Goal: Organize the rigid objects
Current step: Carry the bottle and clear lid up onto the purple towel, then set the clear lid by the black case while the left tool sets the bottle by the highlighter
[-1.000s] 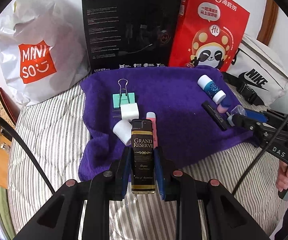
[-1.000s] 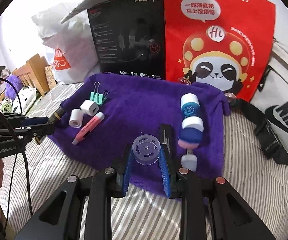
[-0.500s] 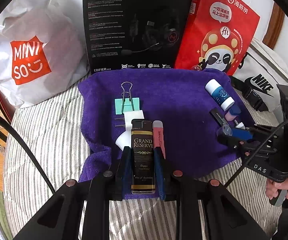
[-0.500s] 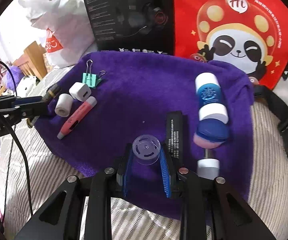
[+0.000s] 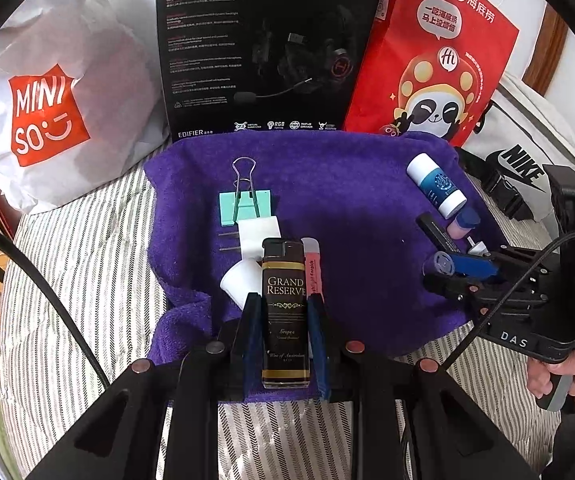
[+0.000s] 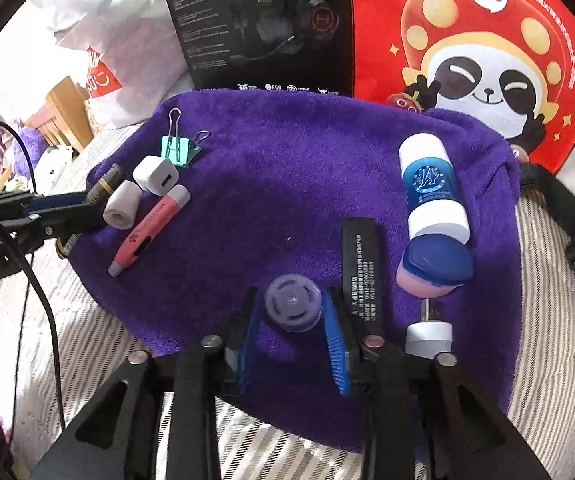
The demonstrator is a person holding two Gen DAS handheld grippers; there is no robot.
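- Left wrist view: one black lighter (image 5: 286, 312) lettered GRAND RESERVE was seen clamped between the narrow jaws of the left gripper (image 5: 286, 320), over the near edge of one purple towel (image 5: 347, 200).
- Just beyond the lighter, one pink pen-shaped tool (image 5: 312, 268), one white charger plug (image 5: 258, 236), one white cylinder (image 5: 239, 282) and one green binder clip (image 5: 244, 206) were counted on the towel's left part.
- Right wrist view: one clear round cap (image 6: 293, 308) was seen between the pads of the right gripper (image 6: 292, 320); the jaws were opening, with a gap on the left side, while the right pad appeared to touch the cap, which lay on the towel's near part.
- To the right of the cap, one flat black stick (image 6: 361, 268), one blue-and-white tube (image 6: 431, 188), one pink-and-blue piece (image 6: 435, 268) and one small white cap (image 6: 428, 338) were counted.
- Behind the towel, one black headset box (image 5: 263, 48), one red panda bag (image 5: 427, 64) and one white Miniso bag (image 5: 55, 108) were stood; striped bedding (image 5: 87, 280) lay beneath.
- Both grippers were pointed steeply downward; a hand (image 5: 567, 380) was seen gripping the right gripper's handle at the far right of the left wrist view.
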